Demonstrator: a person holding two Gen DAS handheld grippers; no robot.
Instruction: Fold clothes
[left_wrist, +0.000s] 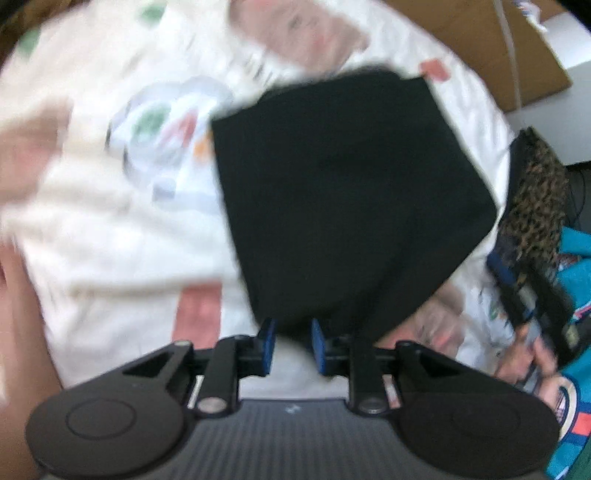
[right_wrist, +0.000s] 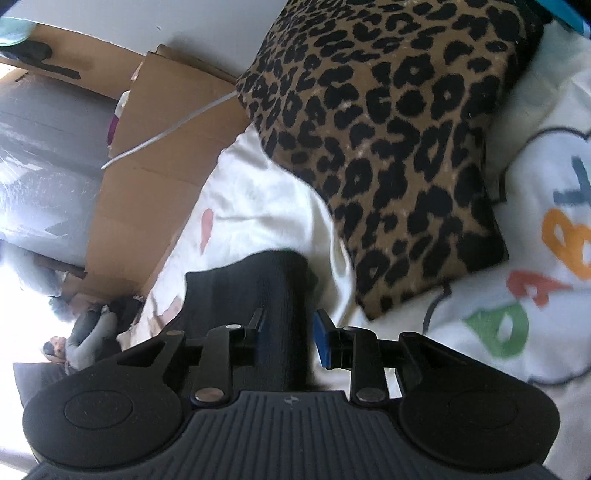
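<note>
1. Currently I read the step as release after a fold: the black garment (left_wrist: 351, 199) lies folded into a compact block on the printed white blanket (left_wrist: 110, 229), just beside the leopard-print cushion (right_wrist: 384, 147).
2. Left tongs (left_wrist: 293, 345): parted, blue pads clear of the cloth, the garment's near corner between them but not pinched.
3. Right tongs (right_wrist: 288, 341): also parted; the garment's end (right_wrist: 251, 291) lies between the pads, apparently loose, on the side of the cushion nearest me.
4. Next move, as I judge it: back both tongs clear without dragging the edge, then either smooth the block or fetch another piece. The left view is blurred, so I cannot check the fold's edges.
5. Containers: a cardboard box (right_wrist: 155, 177) stands beyond the cushion, a white cable (right_wrist: 166, 129) across it; its contents are hidden.
</note>
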